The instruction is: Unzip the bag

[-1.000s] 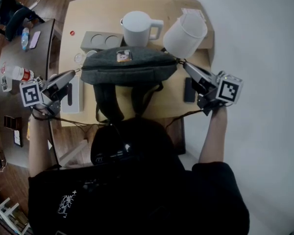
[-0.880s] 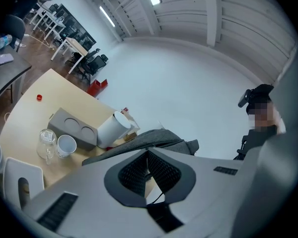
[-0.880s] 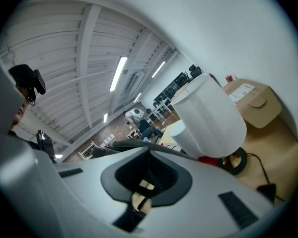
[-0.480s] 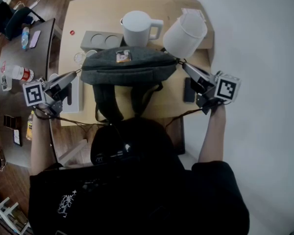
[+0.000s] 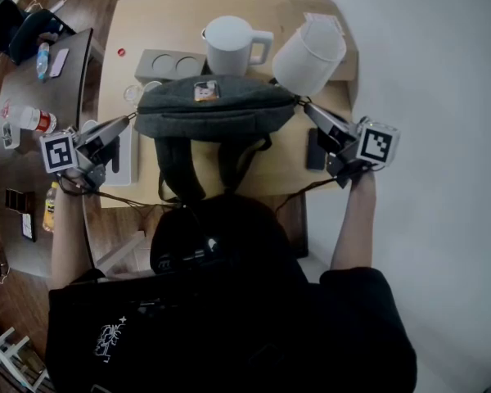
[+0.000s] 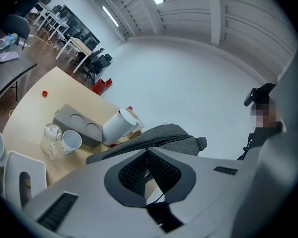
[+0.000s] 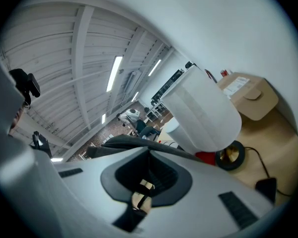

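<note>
- Head view, far L: dark side table (image 5: 69, 88) w/ a bottle (image 5: 34, 121) lying on it, well apart from the rest.
- L gripper (image 5: 129, 120): marker cube toward the person, nose aimed at the L end of the bag (image 5: 215, 109). Jaws pressed together, no gap, tips right on the bag's L tip. Pull tab or cloth between them, can't tell.
- Beneath that gripper, a white box (image 5: 129, 164) lies flat on the light wood table (image 5: 147, 23).
- Further back: grey tray (image 5: 170, 65) w/ two round hollows. A clear glass (image 5: 132, 96) and a white cup (image 5: 152, 88) stand just beside its near edge.
- The bag itself: dark grey cloth, long and rounded, lying crossways mid-table between the two grippers. Small orange patch (image 5: 204, 93) on top. Zip (image 5: 213, 115) runs lengthwise along the near side and looks closed as far as I can see. Two black straps (image 5: 180, 170) hang toward the person over the table's near edge.
- White jug (image 5: 231, 46), handle to the R, stands just behind the bag. A white shade (image 5: 309, 56), tilted, sits next to it near the bag's R end.
- R gripper (image 5: 303, 105): jaws together too, tips on the bag's R end. R gripper view shows dark cloth running right up to the closed tips.
- Black slab (image 5: 316, 150) flat on the table, just beside the R gripper's body.
</note>
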`<state>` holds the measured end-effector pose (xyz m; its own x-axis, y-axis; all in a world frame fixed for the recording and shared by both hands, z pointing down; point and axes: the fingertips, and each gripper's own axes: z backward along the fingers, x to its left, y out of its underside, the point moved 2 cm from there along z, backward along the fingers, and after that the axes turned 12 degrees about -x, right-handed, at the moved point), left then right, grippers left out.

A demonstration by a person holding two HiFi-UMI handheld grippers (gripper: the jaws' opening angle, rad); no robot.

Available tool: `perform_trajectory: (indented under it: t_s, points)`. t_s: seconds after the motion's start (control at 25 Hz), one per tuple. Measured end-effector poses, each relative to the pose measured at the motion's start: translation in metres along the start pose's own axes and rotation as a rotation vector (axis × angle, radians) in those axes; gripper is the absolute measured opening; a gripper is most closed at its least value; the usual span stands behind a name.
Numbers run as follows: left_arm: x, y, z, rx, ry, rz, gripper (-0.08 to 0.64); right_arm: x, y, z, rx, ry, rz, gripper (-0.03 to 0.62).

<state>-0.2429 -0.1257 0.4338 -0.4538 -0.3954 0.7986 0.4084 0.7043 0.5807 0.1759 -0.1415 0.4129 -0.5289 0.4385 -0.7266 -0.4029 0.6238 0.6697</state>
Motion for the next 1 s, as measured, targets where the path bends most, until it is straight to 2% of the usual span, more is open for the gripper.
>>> perform_trajectory:
  t_s: [1.0]
  points:
    - [0.008, 0.008, -0.003, -0.016, -0.027, 0.013, 0.005, -0.016, 0.006, 0.0, 0.013, 0.012, -0.041, 0.012]
